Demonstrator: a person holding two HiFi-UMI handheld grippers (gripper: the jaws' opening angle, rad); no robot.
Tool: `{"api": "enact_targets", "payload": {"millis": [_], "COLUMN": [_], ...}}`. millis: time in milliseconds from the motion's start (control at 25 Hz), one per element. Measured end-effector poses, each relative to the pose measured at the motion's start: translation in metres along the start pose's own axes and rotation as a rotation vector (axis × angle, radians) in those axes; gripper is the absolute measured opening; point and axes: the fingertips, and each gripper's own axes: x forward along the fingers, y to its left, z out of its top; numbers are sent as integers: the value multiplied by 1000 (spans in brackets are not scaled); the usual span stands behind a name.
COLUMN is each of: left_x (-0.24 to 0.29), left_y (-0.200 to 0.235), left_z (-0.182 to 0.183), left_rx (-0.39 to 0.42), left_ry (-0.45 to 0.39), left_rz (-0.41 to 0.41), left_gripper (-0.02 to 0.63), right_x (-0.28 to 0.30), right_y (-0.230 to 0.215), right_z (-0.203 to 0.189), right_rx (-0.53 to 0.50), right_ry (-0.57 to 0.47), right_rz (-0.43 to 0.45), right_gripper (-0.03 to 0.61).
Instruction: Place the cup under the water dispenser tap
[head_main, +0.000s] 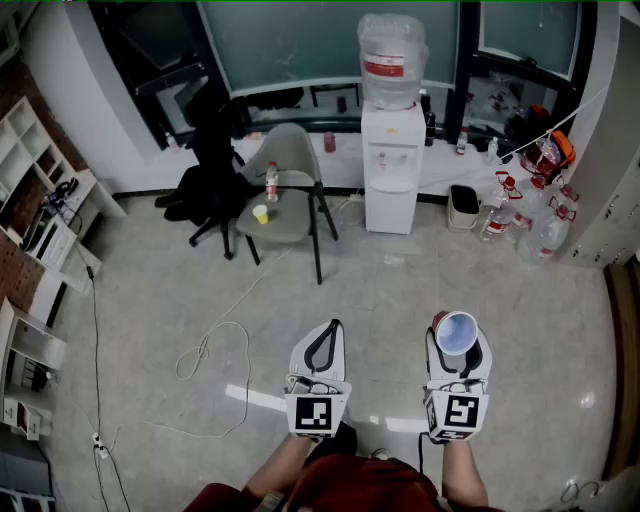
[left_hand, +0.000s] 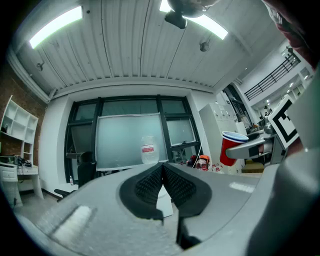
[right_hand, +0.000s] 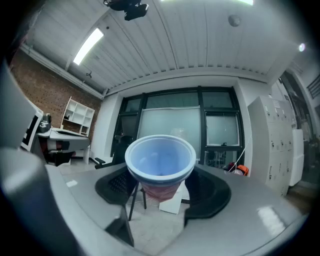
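Looking steeply down from the head view, a person in a red top (head_main: 350, 492) stands on a pale floor (head_main: 150, 300) and holds out two grippers side by side, both pointing level towards the far wall. The left gripper (head_main: 330, 332) has its jaws pressed together with nothing between them; its own view shows the ribbed black pads (left_hand: 150, 186) meeting at the tips. The right gripper (head_main: 458, 347) is clamped on a red cup (head_main: 456, 331), one jaw on each side of the cup's lower body, with the pale inside of the open mouth showing. In the right gripper view the cup (right_hand: 160, 159) fills the middle, above the right gripper (right_hand: 160, 192), and the left gripper view shows the same cup (left_hand: 231, 148) off to its right. Ahead of the left gripper, a light cable (head_main: 215, 350) loops across the floor. Farther on stands a grey chair (head_main: 290, 160) with a small yellow cup (head_main: 261, 213) and a small bottle (head_main: 271, 182) on its seat, and a black office chair (head_main: 213, 165) just behind it to the left. The white water dispenser (head_main: 391, 170), with a clear jug (head_main: 392, 55) on top, stands against the far windows (head_main: 290, 40), well apart from the held cup. A bin (head_main: 463, 206) sits near the dispenser's right side, and white shelves (head_main: 30, 180) line the left wall.
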Motion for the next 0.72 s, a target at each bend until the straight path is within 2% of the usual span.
{"api": "enact_targets", "payload": {"millis": [80,280,440,720], "left_x": [12,39,58,88], "left_y": [12,53,85,131], "left_z": [-5,-11,-23,-37], "left_rx": [15,-14,-42,-45], "left_ry": [-2,-24,5,-13], "left_rz": [-13,-26,-37,-59], "left_gripper": [0,0,0,0], "right_x": [18,64,96,136], "right_y": [2,19,42,67], "right_z": [3,7,7,5], "right_rx": [-21,-13,-5,-7], "right_ry": [3,0,10,20], "right_rz": [-7,-21,-22,-47], "right_gripper": [296,296,296,298]}}
